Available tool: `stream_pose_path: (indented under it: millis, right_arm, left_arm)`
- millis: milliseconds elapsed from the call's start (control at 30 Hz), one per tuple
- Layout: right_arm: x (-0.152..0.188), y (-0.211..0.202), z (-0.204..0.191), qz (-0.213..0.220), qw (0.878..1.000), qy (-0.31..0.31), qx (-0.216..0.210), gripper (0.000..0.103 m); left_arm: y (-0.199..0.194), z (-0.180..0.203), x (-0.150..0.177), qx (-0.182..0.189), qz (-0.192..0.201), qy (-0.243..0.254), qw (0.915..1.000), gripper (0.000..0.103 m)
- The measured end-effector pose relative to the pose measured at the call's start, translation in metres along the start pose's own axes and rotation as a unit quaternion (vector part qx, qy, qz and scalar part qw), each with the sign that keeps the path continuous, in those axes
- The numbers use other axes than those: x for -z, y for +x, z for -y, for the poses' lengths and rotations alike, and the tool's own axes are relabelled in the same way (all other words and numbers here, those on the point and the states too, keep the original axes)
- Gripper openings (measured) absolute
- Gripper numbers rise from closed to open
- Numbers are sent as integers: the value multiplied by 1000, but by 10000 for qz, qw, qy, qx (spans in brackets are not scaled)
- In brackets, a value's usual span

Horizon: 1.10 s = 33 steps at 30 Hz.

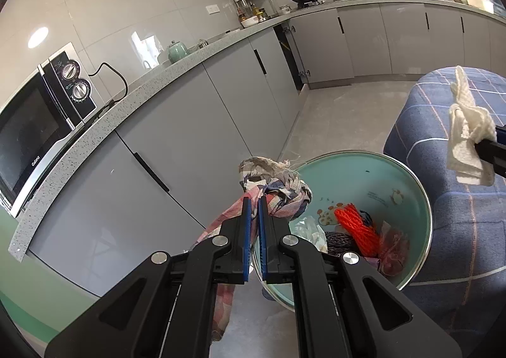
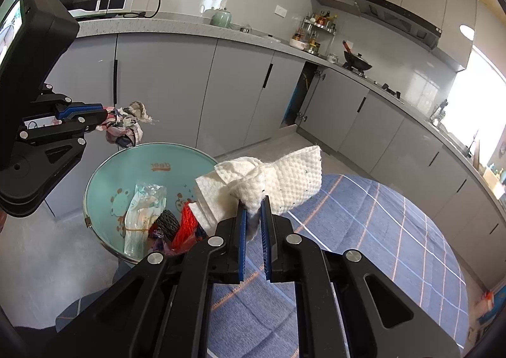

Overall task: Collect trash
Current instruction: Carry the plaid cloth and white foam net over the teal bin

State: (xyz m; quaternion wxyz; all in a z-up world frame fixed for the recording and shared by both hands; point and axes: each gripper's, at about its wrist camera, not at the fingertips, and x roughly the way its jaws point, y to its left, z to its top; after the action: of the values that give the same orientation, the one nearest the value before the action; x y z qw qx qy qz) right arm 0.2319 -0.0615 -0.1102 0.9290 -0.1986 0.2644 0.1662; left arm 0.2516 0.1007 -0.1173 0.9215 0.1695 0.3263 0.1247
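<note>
Left hand-held gripper (image 1: 253, 200) grasps rag (image 1: 275, 187), right hand-held gripper (image 2: 254, 200) grasps tissue (image 2: 268, 181); center both over bin (image 1: 411, 174), lower-right frame, before releasing.

- Bin (image 1: 408, 174) on floor, betw. cabinets (image 1: 177, 124) and cloth-covered table (image 1: 468, 231).
- In bin: net (image 1: 355, 228), wrappers (image 2: 144, 212).
- Rag (image 1: 278, 190) above bin rim, cabinet side.
- Paper towel (image 2: 272, 181) over bin/table edge.
- Microwave (image 1: 34, 124) on counter.
</note>
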Motion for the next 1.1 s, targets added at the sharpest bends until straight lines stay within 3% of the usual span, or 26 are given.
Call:
stream_pose_path:
  millis: [1100]
  right_arm:
    - [-18,24,-20,-49,9997,-191,-157,9]
  left_arm:
    - [7,1,5,-46,-101,-27,9999,5]
